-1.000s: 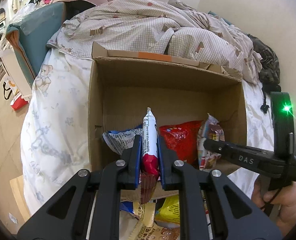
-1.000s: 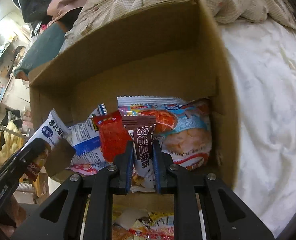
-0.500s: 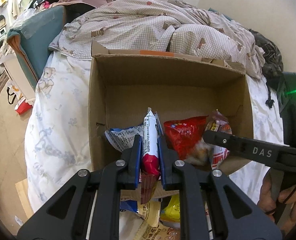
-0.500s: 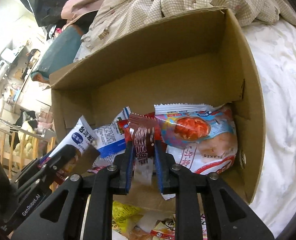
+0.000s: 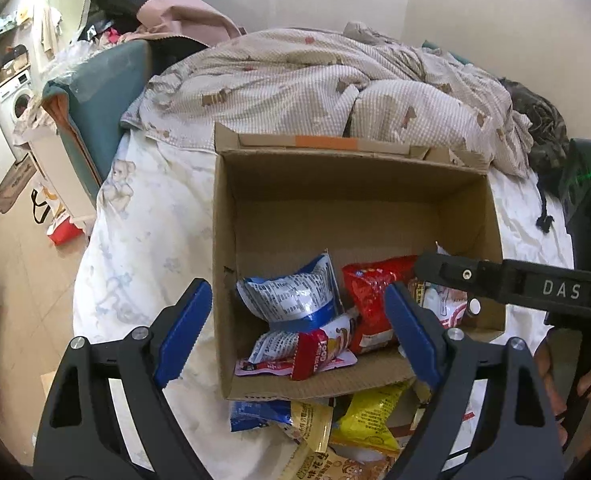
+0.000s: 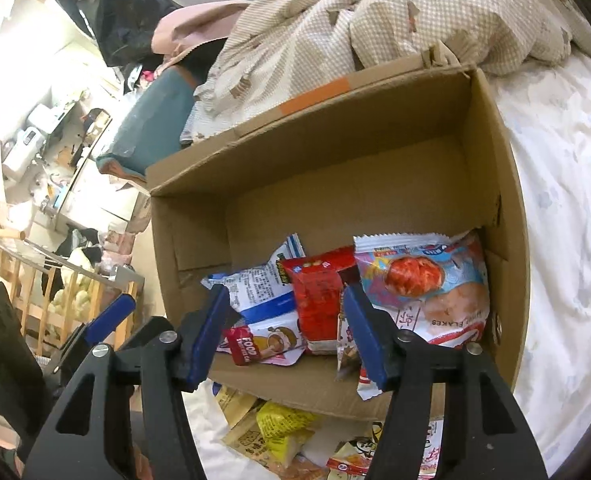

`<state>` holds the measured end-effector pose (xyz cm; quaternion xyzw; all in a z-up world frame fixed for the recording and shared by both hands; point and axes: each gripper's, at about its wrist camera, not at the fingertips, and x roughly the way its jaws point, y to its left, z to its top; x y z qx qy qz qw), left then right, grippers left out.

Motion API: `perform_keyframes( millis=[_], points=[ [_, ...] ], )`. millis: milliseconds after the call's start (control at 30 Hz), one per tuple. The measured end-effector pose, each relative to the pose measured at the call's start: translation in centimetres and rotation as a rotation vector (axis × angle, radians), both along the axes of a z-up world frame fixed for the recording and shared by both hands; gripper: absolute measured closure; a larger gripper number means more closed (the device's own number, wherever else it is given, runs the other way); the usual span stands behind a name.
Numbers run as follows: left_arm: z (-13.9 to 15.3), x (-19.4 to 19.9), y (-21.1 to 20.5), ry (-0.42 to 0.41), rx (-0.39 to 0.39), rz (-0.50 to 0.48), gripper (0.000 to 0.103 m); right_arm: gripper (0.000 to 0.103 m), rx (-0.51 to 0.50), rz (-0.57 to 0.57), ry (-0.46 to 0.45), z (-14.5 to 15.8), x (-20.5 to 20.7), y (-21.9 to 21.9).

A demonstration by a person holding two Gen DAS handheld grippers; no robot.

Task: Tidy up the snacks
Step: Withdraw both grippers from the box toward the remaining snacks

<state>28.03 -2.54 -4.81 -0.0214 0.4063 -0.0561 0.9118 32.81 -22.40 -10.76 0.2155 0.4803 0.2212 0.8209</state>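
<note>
In the lower half of both wrist views, a cardboard box (image 5: 223, 240) sits on the bed (image 5: 143, 216) with several snack packets lying loose in its near end. Blue-and-white packet (image 5: 291, 300) at lower centre of the left view, red packet (image 5: 375, 300) just to its right, large flakes bag (image 6: 423, 280) against the box's right wall in the right view. More loose snacks (image 5: 367, 416) lie on the bed at the bottom edge, outside the box, touching its near wall.

Handling, judged: sealed foil and film pouches, light, soft, air-puffed, slick surface; contents likely crushable. Best taken by the crimped end seam or a flat edge, with a light pinch, not across the puffed middle.

Left gripper (image 5: 295, 328): jaws spreading wide, nothing between the pads; packets lie below in the box, not touched.

Right gripper (image 6: 287, 332): jaws opening, about half spread; a small dark-printed packet (image 6: 347, 344) hangs against its right pad, released or nearly so — contact unclear.
</note>
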Motion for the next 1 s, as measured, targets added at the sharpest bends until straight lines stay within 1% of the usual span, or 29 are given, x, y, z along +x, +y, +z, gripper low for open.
perform_keyframes(
  millis=[267,600,733,867,1000],
  points=[
    [0.3,-0.4,0.6,0.008,-0.011,0.009,0.017,0.040,-0.012,-0.014,-0.017,0.8,-0.5,0.0],
    [1.7,-2.3,1.3,-0.015,-0.012,-0.006,0.017,0.040,-0.030,-0.033,-0.044,2.5,-3.9,-0.7],
    [1.9,-3.3,1.6,-0.022,0.007,-0.009,0.017,0.040,-0.050,-0.026,-0.051,2.7,-5.4,-0.6],
    [2.1,-4.4,2.3,-0.022,0.019,0.005,0.017,0.040,-0.043,-0.043,-0.034,2.5,-7.0,-1.1],
    [2.3,-5.5,3.2,-0.019,0.002,0.025,0.017,0.040,-0.050,-0.060,-0.023,2.4,-8.6,-1.4]
  ],
)
